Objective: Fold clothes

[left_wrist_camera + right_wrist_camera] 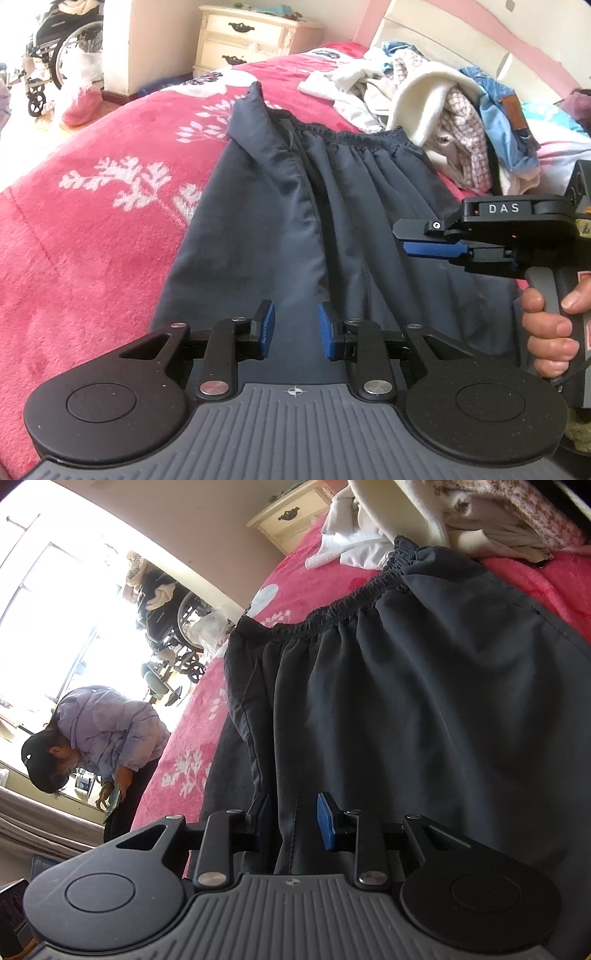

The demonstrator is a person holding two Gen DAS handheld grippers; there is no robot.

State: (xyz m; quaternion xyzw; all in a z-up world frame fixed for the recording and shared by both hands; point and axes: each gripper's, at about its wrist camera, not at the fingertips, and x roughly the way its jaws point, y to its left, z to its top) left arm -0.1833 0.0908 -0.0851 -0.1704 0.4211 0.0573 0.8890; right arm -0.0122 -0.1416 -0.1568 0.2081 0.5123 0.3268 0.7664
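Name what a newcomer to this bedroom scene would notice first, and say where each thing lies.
The dark trousers spread across the middle of the bed, elastic waistband at the far end. Under them glows the pink flowered blanket, and a heap of unfolded clothes is piled beyond the waistband. The right claw reaches in from the right, over the trousers.

Daylight fills both views. In the right wrist view the window (44,602) at the upper left of the frame is burnt out to pure white, and the person in a lilac jacket (107,731) beside it looks hazy. The dark trousers (424,701) there are dim, with few details. The left wrist view is brighter and more even; the pink blanket (92,236) looks slightly soft. Both frames bend strongly at the edges, with dark corners.
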